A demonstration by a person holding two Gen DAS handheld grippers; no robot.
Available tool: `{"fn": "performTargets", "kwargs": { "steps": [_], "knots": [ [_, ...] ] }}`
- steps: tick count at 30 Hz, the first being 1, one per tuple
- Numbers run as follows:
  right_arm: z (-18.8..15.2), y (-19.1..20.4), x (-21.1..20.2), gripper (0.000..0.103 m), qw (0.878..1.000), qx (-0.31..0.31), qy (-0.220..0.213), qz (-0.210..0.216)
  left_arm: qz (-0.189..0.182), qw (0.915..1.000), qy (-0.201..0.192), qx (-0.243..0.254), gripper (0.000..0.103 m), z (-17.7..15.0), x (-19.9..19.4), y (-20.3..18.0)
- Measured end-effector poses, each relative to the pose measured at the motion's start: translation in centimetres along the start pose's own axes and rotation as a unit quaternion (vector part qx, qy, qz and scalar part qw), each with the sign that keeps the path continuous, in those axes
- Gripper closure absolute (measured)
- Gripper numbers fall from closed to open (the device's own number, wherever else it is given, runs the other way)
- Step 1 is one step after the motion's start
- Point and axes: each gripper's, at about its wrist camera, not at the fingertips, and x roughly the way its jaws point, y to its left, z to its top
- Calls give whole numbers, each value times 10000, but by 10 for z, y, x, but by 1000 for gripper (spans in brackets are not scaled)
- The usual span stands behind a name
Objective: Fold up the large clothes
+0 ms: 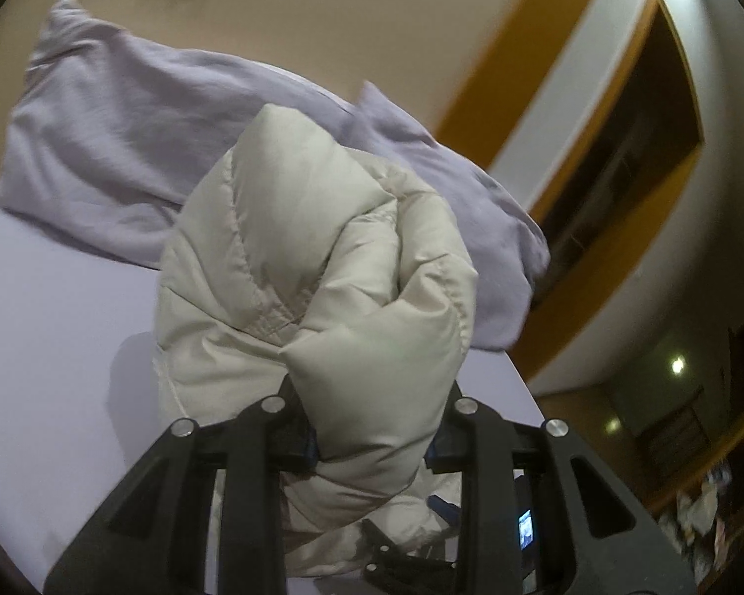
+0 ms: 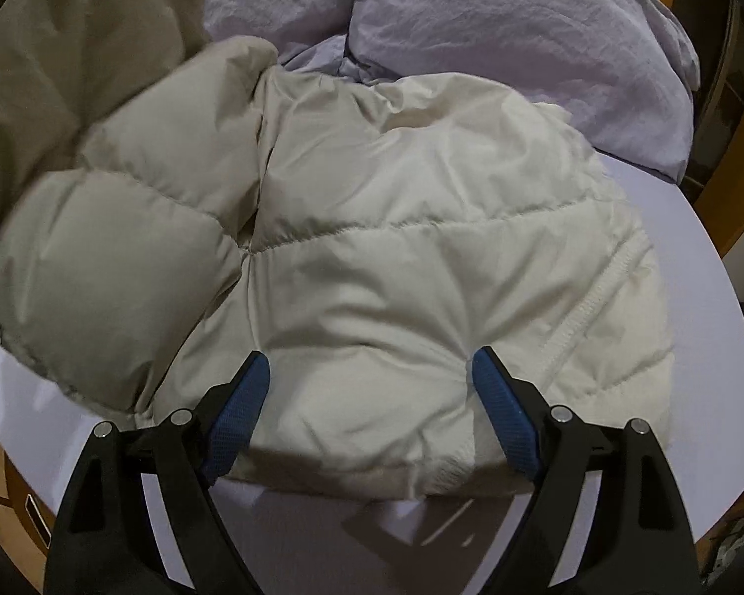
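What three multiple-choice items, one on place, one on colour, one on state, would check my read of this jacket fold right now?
1. Where does the jacket body lie?
A. On the bed sheet, in front of the pillows
B. On a wooden floor
C. On a hanger

2. What colour are the right gripper pads?
A. Red
B. Blue
C. Green

3. What is the left gripper doing?
A. Standing open over bare sheet
B. Gripping a pillow
C. Clamped on a bunched jacket part

Answers: 1 A, sheet shows around it; 2 B, blue ribbed pads; 3 C, fabric is pinched between its fingers.
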Motion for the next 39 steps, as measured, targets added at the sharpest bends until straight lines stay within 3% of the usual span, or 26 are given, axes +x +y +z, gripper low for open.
{"fn": "performTargets", "kwargs": {
  "steps": [12,25,27,31,35,39],
  "knots": [
    [-18,-78,-47,18,9923,1003,-470,-549,-487,9926,885,667,74,-28,84,-74],
    [-69,-167,-74,18,9632,2249,-386,-1420,-459,9617,2055,1755,73,-98,174,-157],
    [-76,-177,-77,17,9583,2406,-376,-1497,-412,9574,2123,1912,70,-102,178,-166],
    [-79,-191,-85,18,9530,2596,-411,-1511,-419,9543,2114,2069,49,-102,167,-177],
    [-69,-192,-96,18,9548,2494,-597,-1500,-577,9556,1988,2098,32,-90,148,-183],
    [-55,-188,-110,18,9576,2389,-837,-1376,-666,9611,1681,2087,26,-74,118,-180]
  ]
}}
